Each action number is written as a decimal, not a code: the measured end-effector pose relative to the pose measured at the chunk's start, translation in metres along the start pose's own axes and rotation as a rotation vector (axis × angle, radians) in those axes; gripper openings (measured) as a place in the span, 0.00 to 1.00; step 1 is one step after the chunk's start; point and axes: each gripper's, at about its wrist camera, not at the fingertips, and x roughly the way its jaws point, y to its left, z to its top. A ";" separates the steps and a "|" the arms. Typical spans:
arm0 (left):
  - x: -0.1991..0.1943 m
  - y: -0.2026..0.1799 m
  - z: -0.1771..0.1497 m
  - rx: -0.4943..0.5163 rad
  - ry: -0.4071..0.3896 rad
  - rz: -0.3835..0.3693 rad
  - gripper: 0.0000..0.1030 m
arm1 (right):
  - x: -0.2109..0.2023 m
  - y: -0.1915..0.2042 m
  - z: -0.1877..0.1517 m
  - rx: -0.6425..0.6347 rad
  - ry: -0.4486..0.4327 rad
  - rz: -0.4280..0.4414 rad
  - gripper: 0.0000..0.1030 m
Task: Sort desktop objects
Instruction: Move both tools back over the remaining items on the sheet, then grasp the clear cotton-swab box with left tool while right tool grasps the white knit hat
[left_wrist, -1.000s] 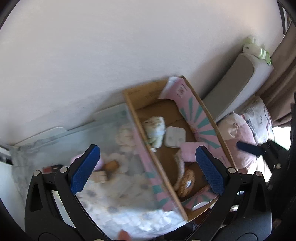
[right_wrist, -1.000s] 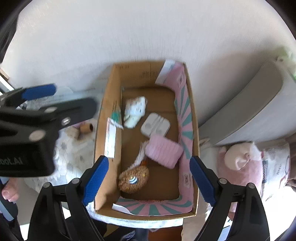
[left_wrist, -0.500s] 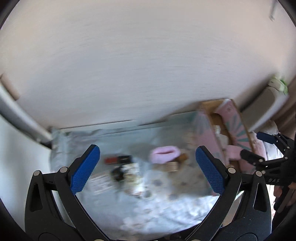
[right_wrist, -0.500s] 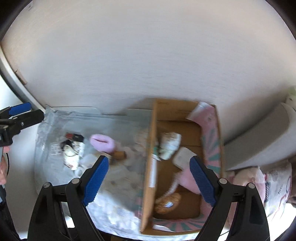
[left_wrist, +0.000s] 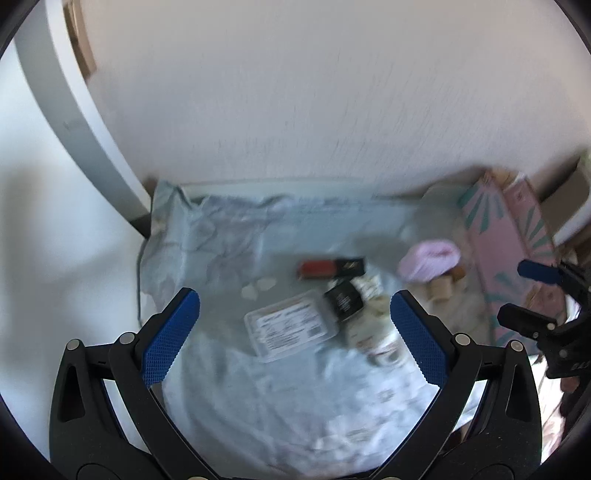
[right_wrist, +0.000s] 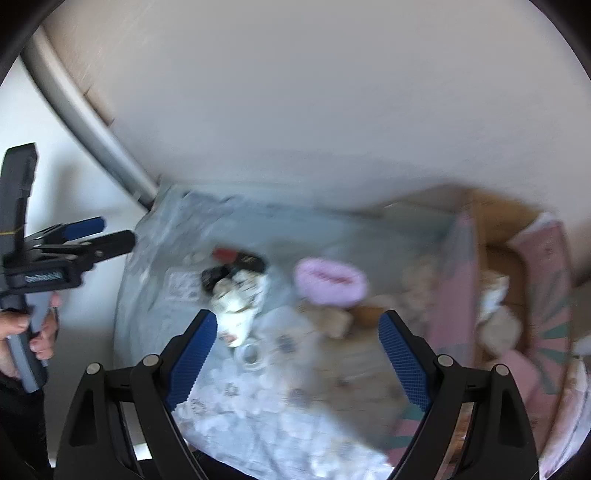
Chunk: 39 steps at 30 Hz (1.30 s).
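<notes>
- Now that both views have swung off the cardboard box (right_wrist: 495, 258) and onto the blue-grey cloth (left_wrist: 258, 387) covering the table, I have the unsorted pile in front of me instead of the items already dropped in the box.
- My left gripper (left_wrist: 293, 336) hangs wide open and empty; a second ago it framed the box, now it frames a clear plastic case (left_wrist: 291, 330) with a label and a black box (left_wrist: 343, 301) just beside it.
- My right gripper (right_wrist: 297, 350) is equally wide open and empty, over a crumpled white wrapper (right_wrist: 236, 301) and a roll of tape (right_wrist: 251, 354).
- A red-and-black pack (left_wrist: 330, 267) lies behind the black box, and a pink fuzzy item (right_wrist: 330, 282) sits nearer the cardboard box.
- I judge this as the return leg: one drop-off done, several objects left on the cloth, next pick not yet chosen. Blur keeps me from naming the smaller pieces.
</notes>
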 end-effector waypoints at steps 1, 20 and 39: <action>0.007 0.000 -0.007 0.019 -0.002 -0.003 1.00 | 0.010 0.006 -0.003 -0.007 0.011 0.016 0.85; 0.099 -0.006 -0.072 0.391 -0.128 -0.080 1.00 | 0.112 0.034 -0.037 0.012 0.050 0.172 0.85; 0.105 -0.001 -0.070 0.398 -0.141 -0.144 0.80 | 0.134 0.037 -0.032 0.106 0.012 0.221 0.31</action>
